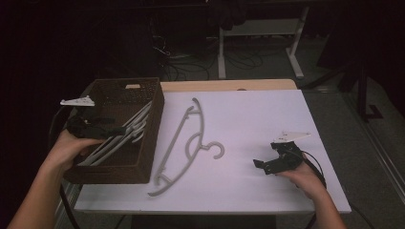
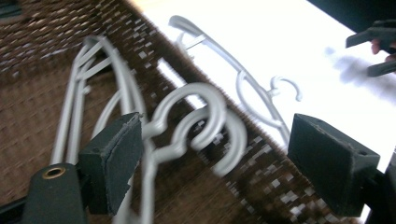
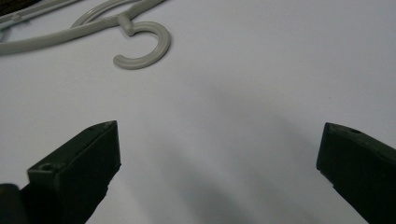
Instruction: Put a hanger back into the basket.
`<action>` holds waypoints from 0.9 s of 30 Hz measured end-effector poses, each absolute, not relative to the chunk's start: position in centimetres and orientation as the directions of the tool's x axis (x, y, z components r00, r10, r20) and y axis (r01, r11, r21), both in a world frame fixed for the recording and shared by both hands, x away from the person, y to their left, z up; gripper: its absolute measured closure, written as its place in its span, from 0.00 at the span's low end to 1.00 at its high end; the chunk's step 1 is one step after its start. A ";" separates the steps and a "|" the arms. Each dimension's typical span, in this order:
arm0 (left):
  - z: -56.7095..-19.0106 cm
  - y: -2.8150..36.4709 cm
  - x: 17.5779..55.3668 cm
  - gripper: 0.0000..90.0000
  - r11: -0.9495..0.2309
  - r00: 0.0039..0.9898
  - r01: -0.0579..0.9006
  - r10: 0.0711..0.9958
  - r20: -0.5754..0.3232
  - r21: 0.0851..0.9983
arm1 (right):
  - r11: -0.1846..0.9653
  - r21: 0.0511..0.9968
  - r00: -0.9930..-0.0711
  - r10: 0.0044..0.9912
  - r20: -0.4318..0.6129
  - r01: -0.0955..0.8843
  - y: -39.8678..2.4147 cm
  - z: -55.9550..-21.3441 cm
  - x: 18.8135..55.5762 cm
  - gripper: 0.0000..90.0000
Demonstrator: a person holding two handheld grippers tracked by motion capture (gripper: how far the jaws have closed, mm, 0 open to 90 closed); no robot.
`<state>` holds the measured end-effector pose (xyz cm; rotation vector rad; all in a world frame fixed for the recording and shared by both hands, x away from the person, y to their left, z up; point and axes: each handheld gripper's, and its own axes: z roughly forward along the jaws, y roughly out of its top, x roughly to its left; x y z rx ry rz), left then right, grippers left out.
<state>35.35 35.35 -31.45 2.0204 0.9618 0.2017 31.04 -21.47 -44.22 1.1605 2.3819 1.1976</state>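
A dark woven basket (image 1: 143, 164) stands at the table's left and holds several grey plastic hangers (image 1: 122, 136). My left gripper (image 1: 102, 126) hovers over them, open. In the left gripper view its jaws (image 2: 219, 163) stand wide, with the hangers' hooks (image 2: 196, 121) between them and untouched by the pads. One more grey hanger (image 1: 191, 143) lies flat on the white table just right of the basket, hook (image 3: 144, 49) pointing right. My right gripper (image 1: 265, 164) rests low over the table's right side, open and empty (image 3: 219, 154), a short way from that hook.
The white table top (image 1: 267, 114) has bare room between the loose hanger and the right gripper. A wooden strip (image 1: 229, 85) runs along the far edge. Beyond it are cables on the floor and white desk legs (image 1: 296, 52).
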 end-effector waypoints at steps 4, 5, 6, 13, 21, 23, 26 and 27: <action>-30.9 32.8 35.2 0.19 -0.338 0.706 0.534 0.682 -0.189 0.775 | 0.352 0.759 -0.660 0.739 0.135 0.548 -21.5 -44.2 31.0 0.00; -30.8 32.1 35.2 0.19 -0.341 0.708 0.532 0.681 -0.186 0.775 | 0.349 0.760 -0.659 0.740 0.136 0.549 -21.5 -44.2 31.0 0.00; -30.7 31.5 35.2 0.19 -0.347 0.713 0.523 0.678 -0.178 0.779 | 0.345 0.761 -0.658 0.740 0.138 0.549 -21.5 -44.1 31.0 0.00; -30.5 27.1 35.3 0.19 -0.351 0.735 0.498 0.656 -0.172 0.793 | 0.343 0.764 -0.659 0.739 0.140 0.547 -21.5 -44.1 31.1 0.00; -31.2 22.2 35.5 0.25 -0.365 0.742 0.490 0.651 -0.158 0.791 | 0.338 0.768 -0.660 0.738 0.142 0.544 -21.6 -44.0 31.1 0.00; -31.5 21.1 35.6 0.31 -0.372 0.743 0.486 0.653 -0.150 0.791 | 0.340 0.767 -0.660 0.737 0.142 0.544 -21.6 -44.1 31.1 0.00; -32.1 19.5 35.7 0.39 -0.377 0.742 0.487 0.654 -0.146 0.788 | 0.341 0.767 -0.662 0.735 0.143 0.543 -21.6 -44.1 31.1 0.00; -32.3 19.0 35.7 0.44 -0.375 0.742 0.489 0.653 -0.150 0.787 | 0.341 0.767 -0.663 0.735 0.143 0.543 -21.5 -44.1 31.0 0.00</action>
